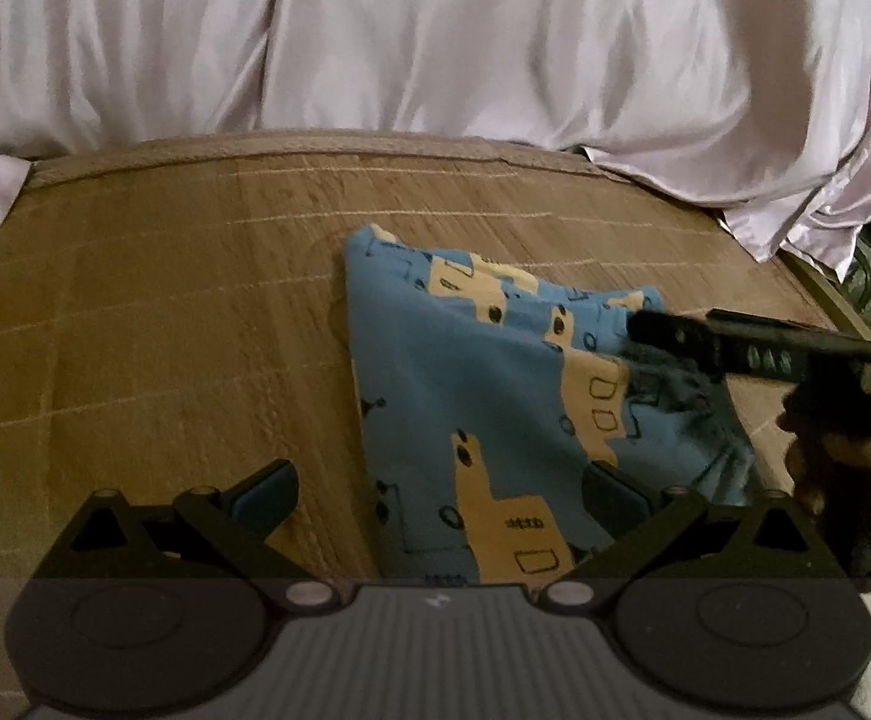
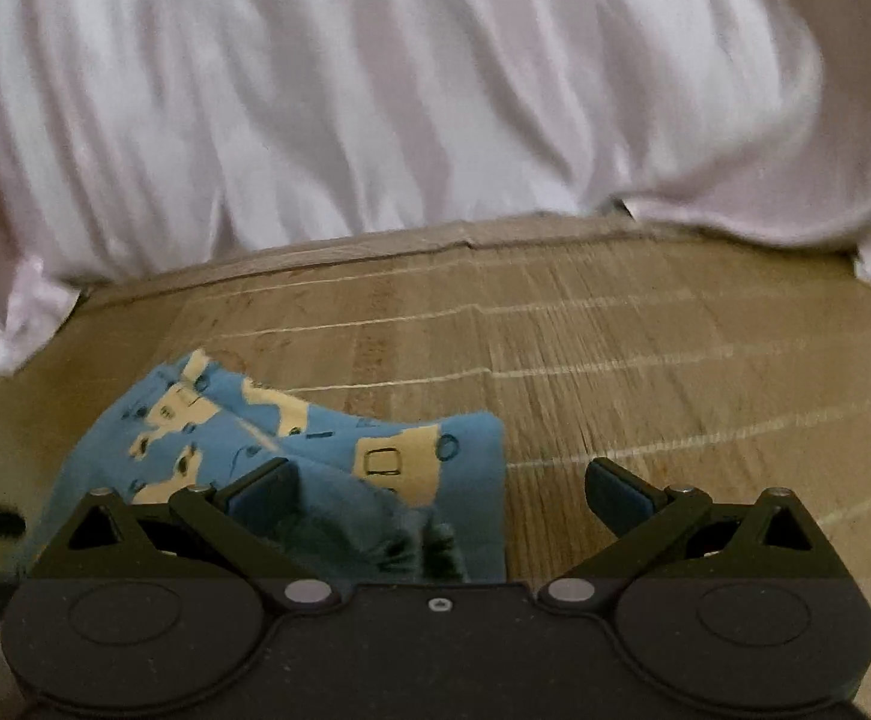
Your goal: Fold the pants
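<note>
No container shows in either view; the pants [image 1: 495, 396] lie bare on the woven bamboo mat [image 1: 165, 312] that covers the bed, with a pale satin sheet [image 1: 435, 42] bunched along the mat's far edge. They are blue with cream vehicle shapes and lie folded into a compact bundle with layers stacked on each other. My left gripper [image 1: 438, 489] hovers just short of the near edge of the bundle, its jaws spread wide and holding nothing; the left finger sits over bare mat and the right finger over the cloth. From the left wrist view my right gripper [image 1: 645, 324] reaches in from the right side, its tips over the right part of the bundle; whether they touch the cloth I cannot tell. In the right wrist view that gripper [image 2: 438, 489] is also wide open and empty, with the pants [image 2: 315, 444] under its left finger and between the jaws, and bare mat [image 2: 675, 372] under the right finger. The bundle's long axis runs from near me away toward the sheet [image 2: 375, 90], the far end narrowing to a rounded corner.
</note>
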The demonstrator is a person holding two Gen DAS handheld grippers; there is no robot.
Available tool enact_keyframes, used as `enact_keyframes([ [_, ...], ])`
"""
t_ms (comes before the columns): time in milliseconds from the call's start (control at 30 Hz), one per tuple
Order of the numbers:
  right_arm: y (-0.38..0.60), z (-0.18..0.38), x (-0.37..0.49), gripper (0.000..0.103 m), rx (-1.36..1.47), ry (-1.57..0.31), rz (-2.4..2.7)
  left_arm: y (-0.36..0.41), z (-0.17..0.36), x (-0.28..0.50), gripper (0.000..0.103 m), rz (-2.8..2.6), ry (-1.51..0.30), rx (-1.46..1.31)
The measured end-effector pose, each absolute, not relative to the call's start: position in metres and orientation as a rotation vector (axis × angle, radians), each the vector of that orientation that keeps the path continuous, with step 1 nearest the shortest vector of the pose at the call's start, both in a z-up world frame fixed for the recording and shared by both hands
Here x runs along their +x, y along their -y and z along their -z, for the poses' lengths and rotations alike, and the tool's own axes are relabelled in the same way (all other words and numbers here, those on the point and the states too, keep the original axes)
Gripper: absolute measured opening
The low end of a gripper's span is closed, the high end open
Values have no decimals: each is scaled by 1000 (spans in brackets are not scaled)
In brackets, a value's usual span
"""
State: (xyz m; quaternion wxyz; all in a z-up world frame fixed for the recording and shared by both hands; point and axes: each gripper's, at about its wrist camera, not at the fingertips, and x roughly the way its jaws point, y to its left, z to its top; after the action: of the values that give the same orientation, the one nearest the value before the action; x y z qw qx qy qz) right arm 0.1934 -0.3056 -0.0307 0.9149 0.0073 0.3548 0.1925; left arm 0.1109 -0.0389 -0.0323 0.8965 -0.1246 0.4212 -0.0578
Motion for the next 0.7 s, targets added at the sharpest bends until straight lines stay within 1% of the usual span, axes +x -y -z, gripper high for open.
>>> enact_keyframes([
  [67,308,34,200,100,61,-750,-395,40,34,111,103,119,-877,-255],
  [233,301,37,202,100,68,-756,-400,40,33,112,103,110,-876,-248],
  [500,298,45,196,102,57,-768,-375,40,32,109,103,103,-890,-255],
  [700,299,46,191,102,54,-769,-370,34,29,100,103,122,-871,-350],
])
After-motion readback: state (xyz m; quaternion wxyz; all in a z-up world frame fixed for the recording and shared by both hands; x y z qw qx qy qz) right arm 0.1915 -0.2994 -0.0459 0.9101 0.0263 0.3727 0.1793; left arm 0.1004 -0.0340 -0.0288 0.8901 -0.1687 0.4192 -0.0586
